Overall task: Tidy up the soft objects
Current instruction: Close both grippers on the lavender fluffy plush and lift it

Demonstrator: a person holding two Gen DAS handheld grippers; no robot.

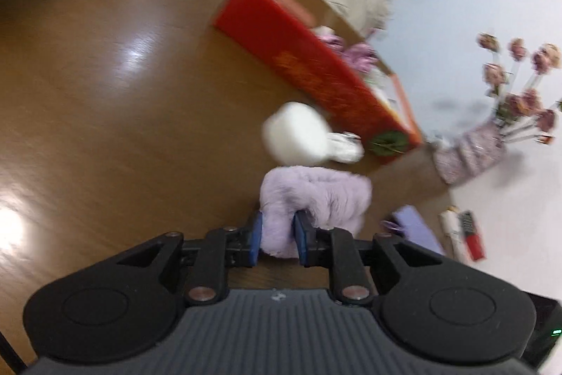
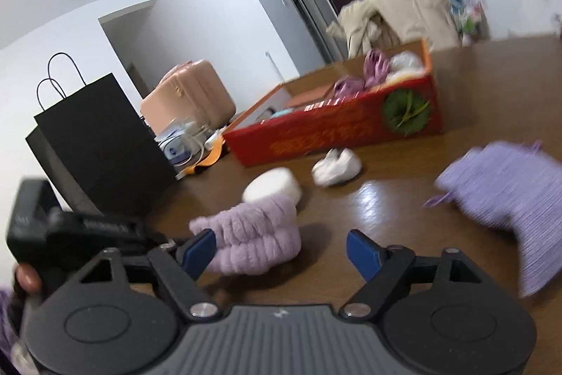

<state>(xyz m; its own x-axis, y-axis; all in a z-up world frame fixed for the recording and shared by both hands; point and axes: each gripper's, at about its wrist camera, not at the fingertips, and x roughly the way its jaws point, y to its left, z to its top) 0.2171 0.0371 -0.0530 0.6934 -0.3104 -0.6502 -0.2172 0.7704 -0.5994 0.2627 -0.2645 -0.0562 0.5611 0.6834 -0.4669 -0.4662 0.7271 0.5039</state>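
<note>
Your left gripper (image 1: pixel 277 234) jaws pinch the lilac fluffy roll (image 1: pixel 316 195), light and squashy, grip mid-bulk; right gripper (image 2: pixel 281 252) jaws released.

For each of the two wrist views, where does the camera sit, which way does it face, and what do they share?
Left wrist: behind the left gripper, angled down at the table; its pads pinch the fluffy lilac item.
Right wrist: behind the right gripper, jaws open and empty, facing across the table; a hand shows at left.
Shared: lilac item, white round object, red box.
</note>
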